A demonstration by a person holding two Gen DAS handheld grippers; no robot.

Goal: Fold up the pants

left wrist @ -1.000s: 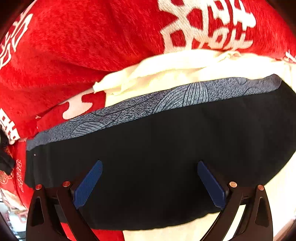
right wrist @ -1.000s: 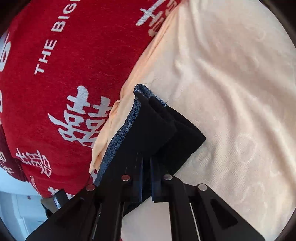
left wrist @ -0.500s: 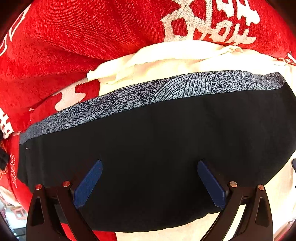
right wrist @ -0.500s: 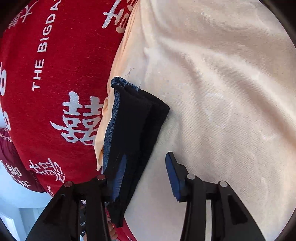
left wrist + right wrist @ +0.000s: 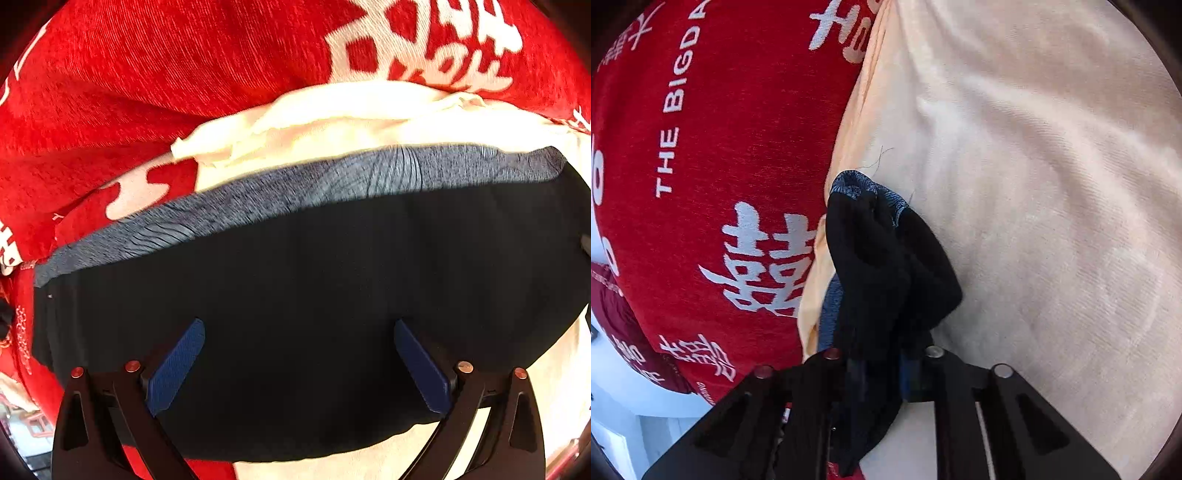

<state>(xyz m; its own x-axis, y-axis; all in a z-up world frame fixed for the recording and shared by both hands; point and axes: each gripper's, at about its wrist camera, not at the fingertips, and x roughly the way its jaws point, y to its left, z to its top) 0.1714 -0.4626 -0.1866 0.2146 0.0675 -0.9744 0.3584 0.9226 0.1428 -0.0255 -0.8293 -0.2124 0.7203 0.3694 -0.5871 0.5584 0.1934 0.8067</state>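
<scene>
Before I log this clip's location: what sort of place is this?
Probably a home, perhaps a bed or sofa: a red throw woven with white characters, a cream cloth spread over it, and dark pants being folded there.

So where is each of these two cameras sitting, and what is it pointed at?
Left wrist: sits on the left claw, looking forward over the flat black pants; its two blue-padded fingers show, spread apart.
Right wrist: sits on the right claw, looking along its fingers, shut on a bunched end of the pants.
Shared: the pants, their grey patterned band, the cream cloth and the red blanket.
</scene>
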